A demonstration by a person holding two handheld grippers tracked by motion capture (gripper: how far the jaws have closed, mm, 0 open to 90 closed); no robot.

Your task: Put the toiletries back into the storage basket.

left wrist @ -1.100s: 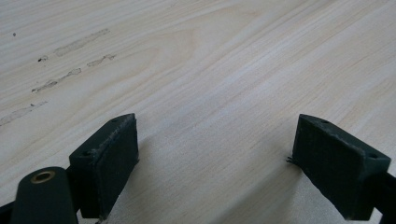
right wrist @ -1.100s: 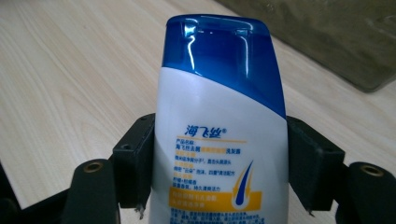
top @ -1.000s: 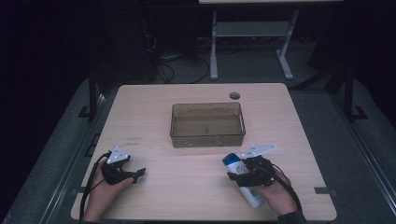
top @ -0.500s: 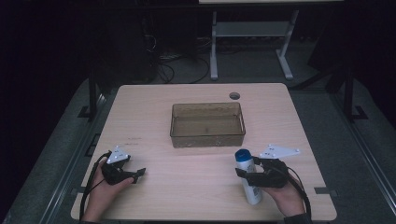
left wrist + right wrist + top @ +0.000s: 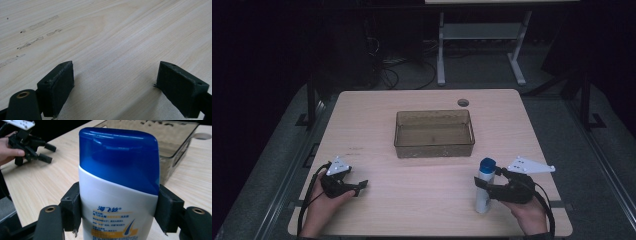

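The right gripper (image 5: 486,184) jaws clamp a white shampoo bottle (image 5: 117,195) upright over the counter (image 5: 422,200) — the brown bin (image 5: 434,134) lies beyond them. Keep the squeeze steady and the blue cap up while carrying it bin-ward; the left gripper (image 5: 115,85) jaws rest spread, holding nothing.

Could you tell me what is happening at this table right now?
A person works with a gripper in each hand. The right gripper is clamped on a white bottle with a blue cap, standing upright near the tinted plastic bin. The left gripper rests open on the table, holding nothing.
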